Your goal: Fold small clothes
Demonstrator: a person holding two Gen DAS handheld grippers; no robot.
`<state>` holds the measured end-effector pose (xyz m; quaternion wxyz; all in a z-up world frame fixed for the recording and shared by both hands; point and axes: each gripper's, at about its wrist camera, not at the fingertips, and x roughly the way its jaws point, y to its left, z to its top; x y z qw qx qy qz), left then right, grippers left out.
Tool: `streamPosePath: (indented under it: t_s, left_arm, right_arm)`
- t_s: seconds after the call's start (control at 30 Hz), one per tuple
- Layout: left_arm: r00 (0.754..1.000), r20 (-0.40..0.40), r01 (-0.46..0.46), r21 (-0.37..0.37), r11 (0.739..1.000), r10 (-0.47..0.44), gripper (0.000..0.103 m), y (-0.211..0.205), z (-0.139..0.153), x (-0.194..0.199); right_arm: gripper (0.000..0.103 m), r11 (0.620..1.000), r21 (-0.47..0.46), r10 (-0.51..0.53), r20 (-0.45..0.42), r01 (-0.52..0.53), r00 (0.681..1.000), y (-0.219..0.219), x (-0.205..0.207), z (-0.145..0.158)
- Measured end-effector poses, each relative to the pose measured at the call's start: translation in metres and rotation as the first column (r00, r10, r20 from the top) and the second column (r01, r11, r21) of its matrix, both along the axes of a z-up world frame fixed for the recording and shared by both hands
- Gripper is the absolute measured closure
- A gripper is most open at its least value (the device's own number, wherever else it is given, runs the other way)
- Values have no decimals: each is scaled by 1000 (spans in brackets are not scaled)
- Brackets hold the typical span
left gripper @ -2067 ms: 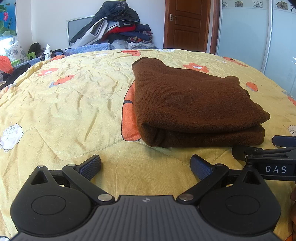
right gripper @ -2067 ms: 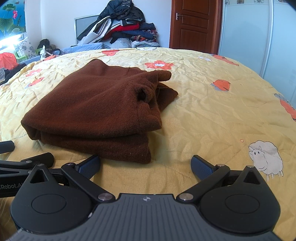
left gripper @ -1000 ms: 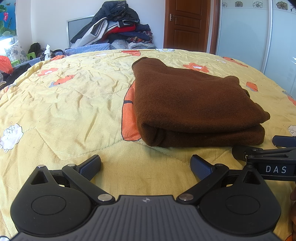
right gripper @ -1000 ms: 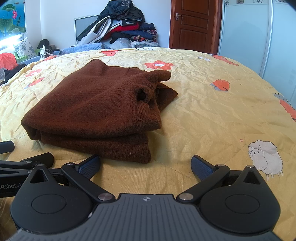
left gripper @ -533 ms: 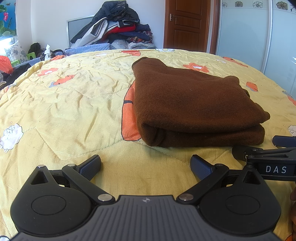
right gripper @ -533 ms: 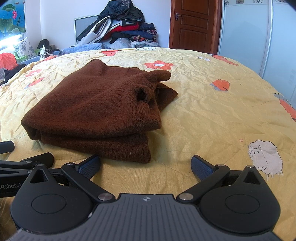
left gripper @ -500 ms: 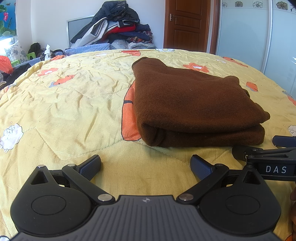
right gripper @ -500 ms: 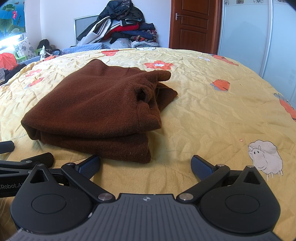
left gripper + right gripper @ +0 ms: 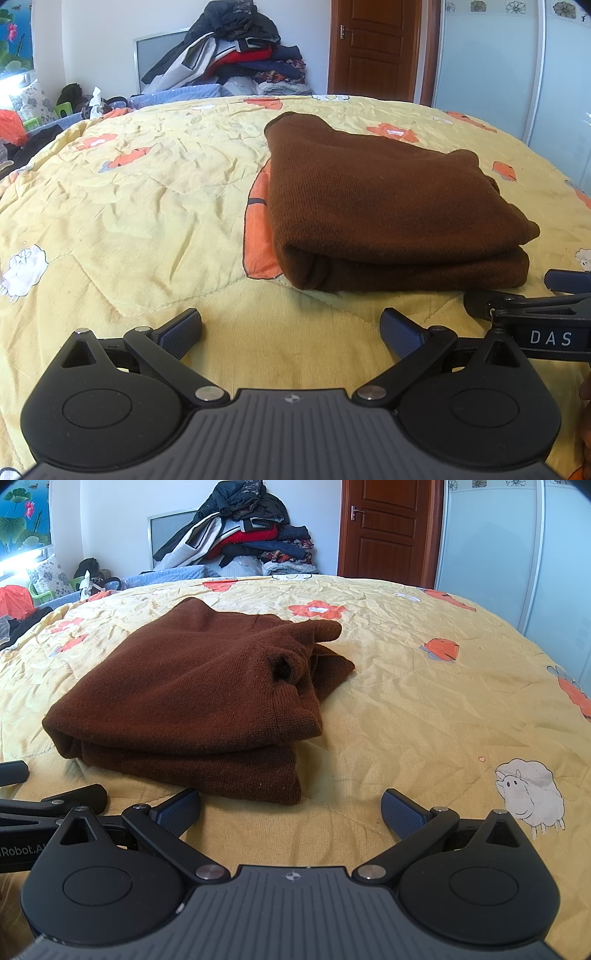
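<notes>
Your brown sweater (image 9: 388, 206) already sits folded in a neat stack on the yellow bedspread (image 9: 147, 206), just ahead of your left gripper (image 9: 291, 332) and right gripper (image 9: 291, 812), jaws spread and empty, so looks done — maybe tuck that loose sleeve next.

Black grippers, blue ribbed fingers (image 9: 181, 328), silver screws.

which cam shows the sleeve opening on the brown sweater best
The right wrist view. There the sweater shows its right end, with the dark round opening and bunched layers beside it. The left wrist view shows the sweater from its left side: only the smooth top and the folded front edge, no opening visible.
</notes>
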<state>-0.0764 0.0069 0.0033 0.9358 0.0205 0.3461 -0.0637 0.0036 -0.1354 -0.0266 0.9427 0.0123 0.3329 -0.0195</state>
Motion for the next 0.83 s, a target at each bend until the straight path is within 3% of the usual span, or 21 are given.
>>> streamPosePath:
  t_s: [0.57,0.7,0.83]
  left_arm:
    - [999,-41,3,-9,1000,-3,0,0,4,2]
    - [998,31,-44,-89,995,46,0,14,9,-10]
    - [994,60,-92,-58,994,96,0,33,24,-1]
  right_arm:
    - [0,1000,0,0,0,0,1000,0,0,0]
    - [0,1000,0,1,0,-1,1000,1,-1,0]
    - [0,999,21,24,-8,-24,1000,-2,-14,8]
